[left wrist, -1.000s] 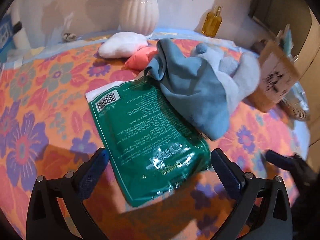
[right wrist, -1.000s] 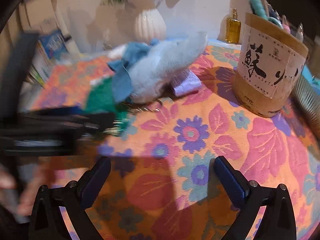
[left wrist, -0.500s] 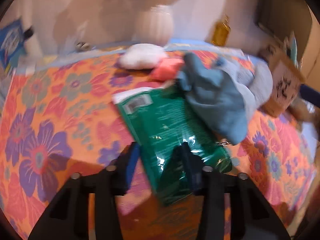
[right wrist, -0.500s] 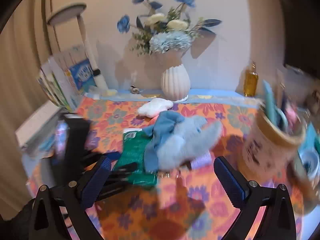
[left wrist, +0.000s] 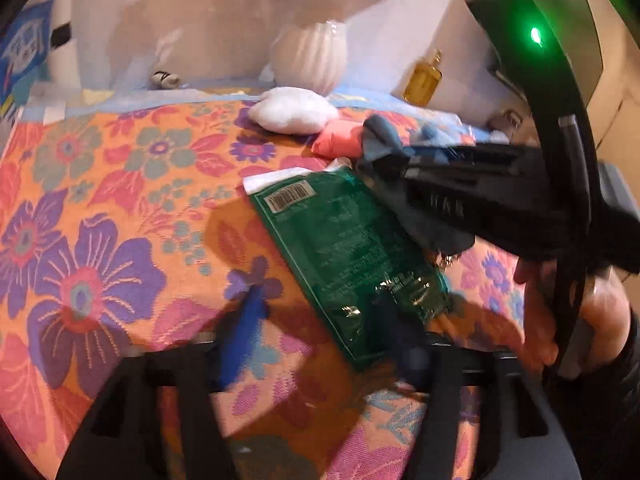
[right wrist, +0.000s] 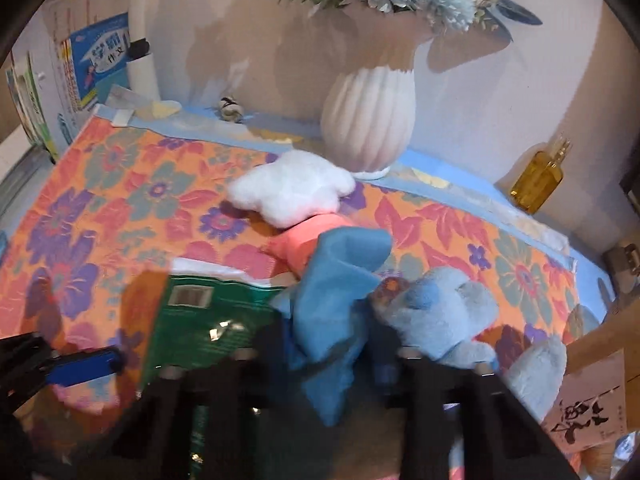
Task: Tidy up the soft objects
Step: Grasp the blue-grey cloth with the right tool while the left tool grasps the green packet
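Right gripper (right wrist: 328, 354) closing on blue cloth (right wrist: 336, 280). Left gripper (left wrist: 320, 320) opening astride green packet (left wrist: 340, 240); only right view shows plush (right wrist: 448, 320).

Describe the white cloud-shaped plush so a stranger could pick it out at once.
Find the ribbed white vase at the back of the floral tablecloth. Directly in front of it lies the white cloud-shaped plush, against a pink soft item. It is the only pure white, lobed, fluffy thing there.

We count one green packet (left wrist: 340, 240), one white pillow (right wrist: 290, 188), one pink pouch (right wrist: 298, 242), one blue plush toy (right wrist: 440, 320), one vase (right wrist: 368, 120), one bottle (right wrist: 538, 178).
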